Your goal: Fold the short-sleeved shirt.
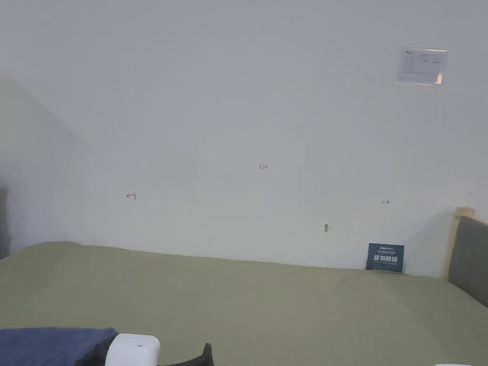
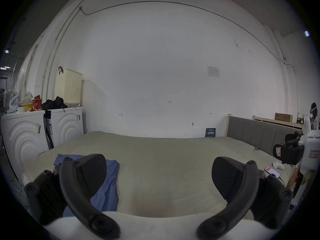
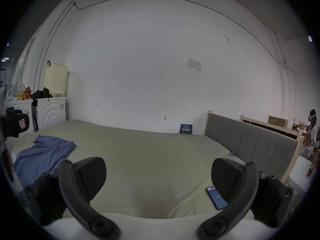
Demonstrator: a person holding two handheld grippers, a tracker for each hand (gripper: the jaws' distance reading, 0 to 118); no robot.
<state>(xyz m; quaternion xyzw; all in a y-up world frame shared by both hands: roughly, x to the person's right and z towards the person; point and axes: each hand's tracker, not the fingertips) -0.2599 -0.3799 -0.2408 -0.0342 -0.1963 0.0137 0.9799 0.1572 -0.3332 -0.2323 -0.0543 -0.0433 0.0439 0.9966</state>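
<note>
- I read the left gripper [image 2: 159, 179] as level, aimed across the bed [image 2: 164, 157] toward the white wall [image 2: 155, 62]; its jaws stand wide apart with nothing between them.
- I read the right gripper [image 3: 158, 179] in a matching pose, held level above the bed and facing the same wall; its jaws are also spread wide and hold nothing.
- In the left gripper view, the right gripper shows at the far right edge as a white and black body, raised above the bed and level with the grey headboard [image 2: 256, 131].
- In the right gripper view, the left gripper shows at the far left edge as a dark housing, hovering above the bed's left side.
- The short-sleeved shirt [image 3: 43, 155], blue, lies loosely spread and wrinkled on the left part of the bed, touching neither gripper.
- In the left gripper view, the shirt lies partly behind the left jaw, under and beyond it.
- In the head view, I see the shirt at the lower left corner, just beside a white housing at the bottom edge; I cannot tell which gripper that housing belongs to.
- A phone [image 3: 217, 198] lies flat on the bed's right side, near the right jaw of the right gripper.
- Two white washing machines [image 2: 65, 124] stand left of the bed, with a cream laundry basket [image 2: 68, 88] on top.
- A dark blue sign [image 1: 385, 258] leans against the wall at the far edge of the bed.
</note>
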